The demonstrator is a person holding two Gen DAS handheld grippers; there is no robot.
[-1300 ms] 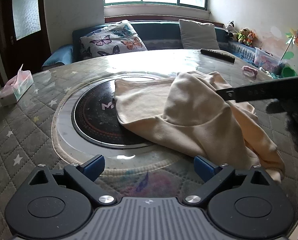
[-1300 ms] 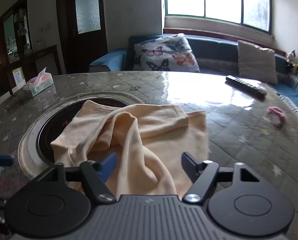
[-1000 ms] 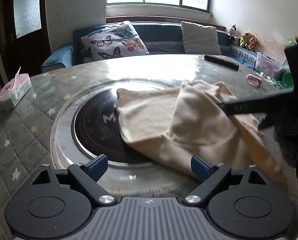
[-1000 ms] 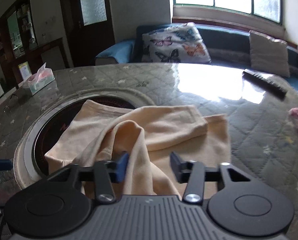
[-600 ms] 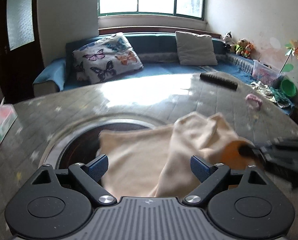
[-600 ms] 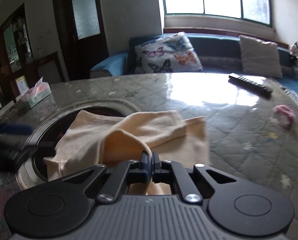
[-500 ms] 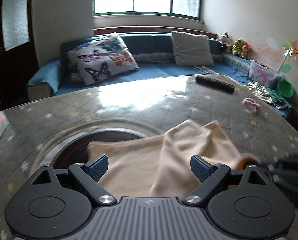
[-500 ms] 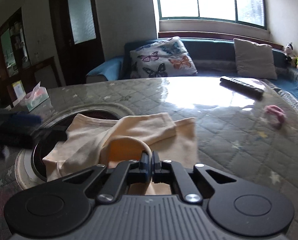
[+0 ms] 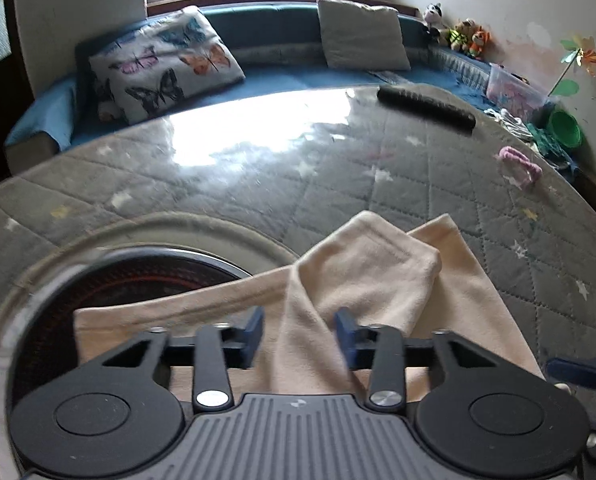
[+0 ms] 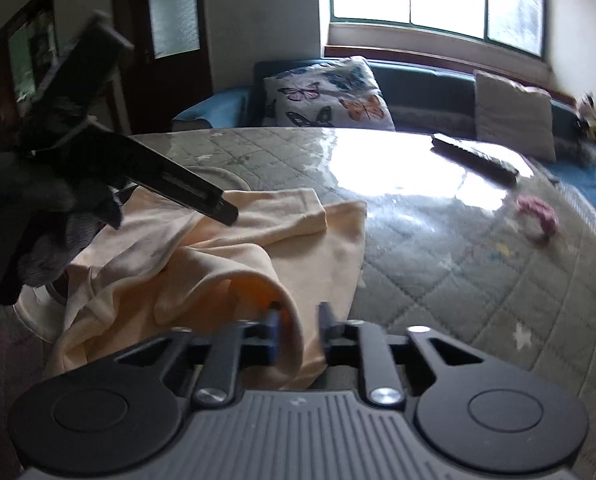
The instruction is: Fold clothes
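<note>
Straddling a ridge of the cream fleece garment (image 9: pixel 362 276) at lower centre, your left gripper (image 9: pixel 298 334) is gaping partway; your right gripper (image 10: pixel 298 330) is parting narrowly around its rolled edge on the quilted grey table (image 9: pixel 438 168).

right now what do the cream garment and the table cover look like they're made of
The cream garment looks like soft, matte knit cotton or fleece: it slumps in rounded folds, has a stitched hem, and shows no shine. The table cover appears to be grey quilted fabric with diamond stitching and star prints, seemingly under a clear glossy sheet, plastic or glass, since it mirrors the window glare.
</note>
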